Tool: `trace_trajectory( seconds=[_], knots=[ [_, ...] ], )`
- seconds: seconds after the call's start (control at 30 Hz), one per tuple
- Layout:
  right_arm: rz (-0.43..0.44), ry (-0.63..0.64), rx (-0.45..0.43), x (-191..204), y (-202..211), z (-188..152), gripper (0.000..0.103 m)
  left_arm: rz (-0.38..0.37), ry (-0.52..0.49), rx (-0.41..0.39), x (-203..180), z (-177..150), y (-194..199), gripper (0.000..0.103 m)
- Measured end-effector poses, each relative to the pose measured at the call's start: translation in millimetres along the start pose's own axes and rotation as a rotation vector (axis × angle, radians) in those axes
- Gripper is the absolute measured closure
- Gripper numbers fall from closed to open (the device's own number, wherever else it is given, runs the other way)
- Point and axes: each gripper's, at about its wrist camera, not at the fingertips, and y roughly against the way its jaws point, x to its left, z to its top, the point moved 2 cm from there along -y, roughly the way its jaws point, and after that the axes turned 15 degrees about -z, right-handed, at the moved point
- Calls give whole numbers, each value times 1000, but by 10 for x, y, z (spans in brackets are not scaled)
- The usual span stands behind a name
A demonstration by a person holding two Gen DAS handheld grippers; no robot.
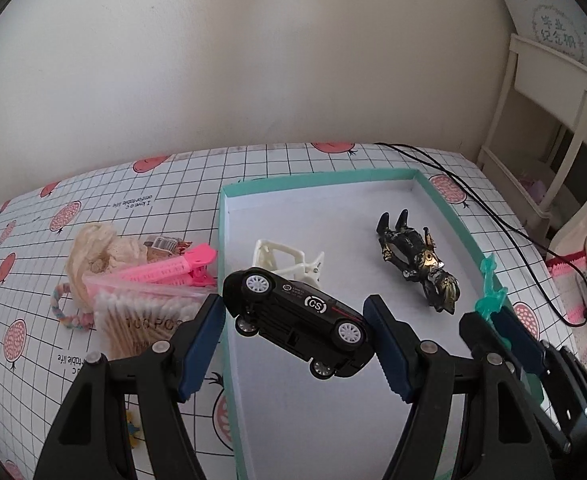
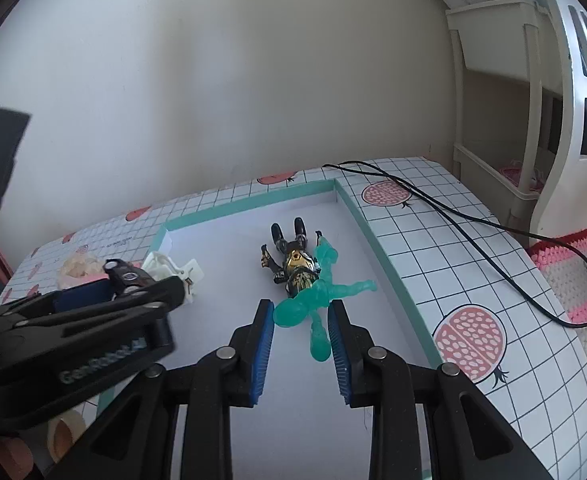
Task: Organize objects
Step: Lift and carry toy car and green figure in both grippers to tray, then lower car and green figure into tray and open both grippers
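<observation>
Our left gripper (image 1: 295, 344) squeezing the black toy car (image 1: 299, 318) above the teal box (image 1: 445, 204), our right gripper (image 2: 301, 350) pinching the green figure (image 2: 317, 300) over the box floor, beside the black-and-gold figure (image 2: 293, 264)

A home, by the look of it, likely a child's room: the table (image 1: 93, 216) wears a pomegranate-print grid cloth, a cream plastic shelf rack (image 1: 549, 92) stands by the plain wall, a crocheted pink-and-white mat (image 2: 573, 276) lies beside toys and hair clips.
</observation>
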Motion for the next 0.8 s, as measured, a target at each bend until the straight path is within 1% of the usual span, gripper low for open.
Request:
trace_trajectory(
  seconds=[0.1,0.2,0.37,0.47,0.57,0.67,0.8],
  knots=[
    [5,14,0,29,9,-6,73,11,-1,25,-45,2,-73,30],
    [1,24,2,50,5,-10,73,13,-3,33,-106,-4,-112,30],
    [-3,22,25,37,-19,-25,73,2,61,37,-103,-3,-115,30],
    [-3,26,32,53,-29,-32,73,30,45,40,-120,-25,-105,30],
    [-2,35,37,71,-35,-43,73,35,43,46,-91,-69,-104,30],
    [-8,44,49,94,-63,-65,72,14,81,64,-34,-111,-119,30],
    [-17,50,55,104,-69,-79,72,5,82,78,-24,-148,-150,30]
  ],
)
